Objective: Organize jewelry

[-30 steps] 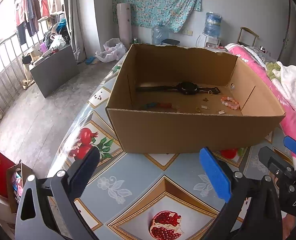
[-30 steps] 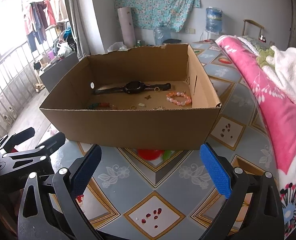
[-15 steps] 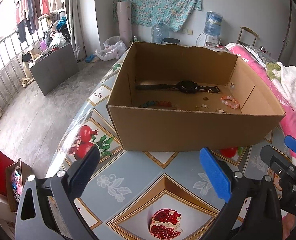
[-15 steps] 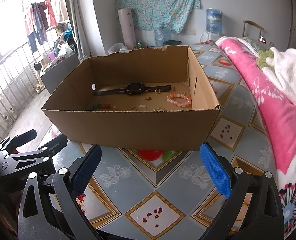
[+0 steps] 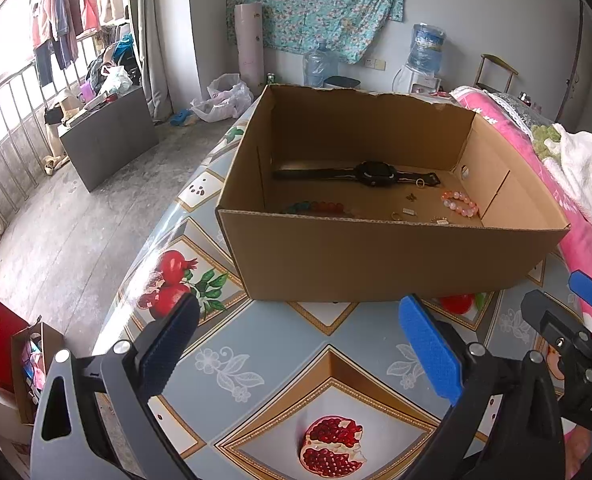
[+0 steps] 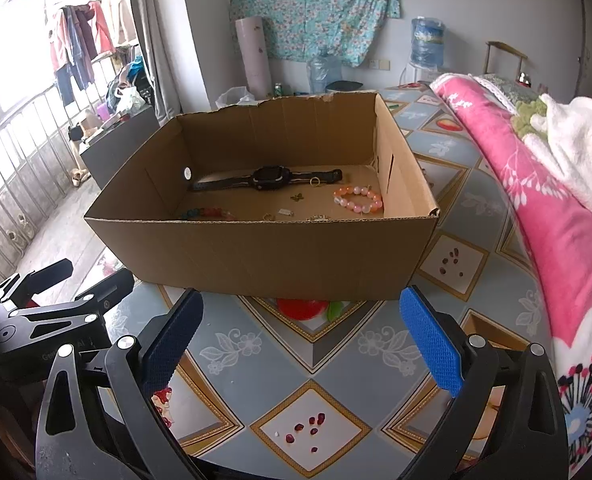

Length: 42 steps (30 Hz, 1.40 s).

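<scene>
Now your left claw [image 5: 296, 344] and right claw [image 6: 300, 336], both wide apart and empty, have crept nearer the box [image 6: 256, 248]; the pink bracelet [image 6: 358, 200] inside waits.

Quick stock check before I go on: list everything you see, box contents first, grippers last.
box: 1, brown cardboard, open-topped, on the table
watch: 1, black, flat along the box's far wall
pink bracelet: 1, pink beads, box floor, right side
coloured bracelet: 1, blue and red beads, box floor, near left, partly hidden by the front wall
ring: 1, gold, beside the watch strap
small pieces: several, gold or silver, mid-floor; too small to name
table: 1, fruit-print cloth, under the box
blanket: 1, pink, right of the table
water bottles: 2, blue, by the far wall
left gripper: open, holds nothing, short of the box
right gripper: open, holds nothing, short of the box
</scene>
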{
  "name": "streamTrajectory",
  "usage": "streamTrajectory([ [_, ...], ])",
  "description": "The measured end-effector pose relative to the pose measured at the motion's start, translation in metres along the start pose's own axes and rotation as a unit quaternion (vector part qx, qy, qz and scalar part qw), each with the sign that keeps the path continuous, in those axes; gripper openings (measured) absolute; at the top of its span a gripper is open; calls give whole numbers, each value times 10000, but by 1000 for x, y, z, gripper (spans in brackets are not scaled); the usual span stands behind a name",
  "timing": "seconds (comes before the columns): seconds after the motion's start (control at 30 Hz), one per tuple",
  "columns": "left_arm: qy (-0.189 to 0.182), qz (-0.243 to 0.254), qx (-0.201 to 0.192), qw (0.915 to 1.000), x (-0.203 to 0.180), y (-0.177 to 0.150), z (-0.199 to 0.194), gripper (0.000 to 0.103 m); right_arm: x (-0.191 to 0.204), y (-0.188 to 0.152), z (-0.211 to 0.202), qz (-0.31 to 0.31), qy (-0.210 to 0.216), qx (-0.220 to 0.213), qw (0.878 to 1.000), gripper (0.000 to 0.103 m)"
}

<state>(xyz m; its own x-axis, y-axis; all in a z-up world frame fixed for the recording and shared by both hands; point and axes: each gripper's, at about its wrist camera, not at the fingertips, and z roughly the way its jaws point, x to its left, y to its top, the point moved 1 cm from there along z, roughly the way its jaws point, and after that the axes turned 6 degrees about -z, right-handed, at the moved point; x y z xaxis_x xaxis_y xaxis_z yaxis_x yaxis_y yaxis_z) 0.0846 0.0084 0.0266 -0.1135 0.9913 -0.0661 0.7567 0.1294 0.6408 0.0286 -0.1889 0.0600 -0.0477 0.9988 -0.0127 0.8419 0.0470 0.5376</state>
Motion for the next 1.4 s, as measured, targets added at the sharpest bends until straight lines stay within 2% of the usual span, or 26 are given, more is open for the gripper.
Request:
streamTrajectory([
  [1.4,1,11,27,10000,0,-2,0,98,3,-2,0,14,11,15,10000,95],
])
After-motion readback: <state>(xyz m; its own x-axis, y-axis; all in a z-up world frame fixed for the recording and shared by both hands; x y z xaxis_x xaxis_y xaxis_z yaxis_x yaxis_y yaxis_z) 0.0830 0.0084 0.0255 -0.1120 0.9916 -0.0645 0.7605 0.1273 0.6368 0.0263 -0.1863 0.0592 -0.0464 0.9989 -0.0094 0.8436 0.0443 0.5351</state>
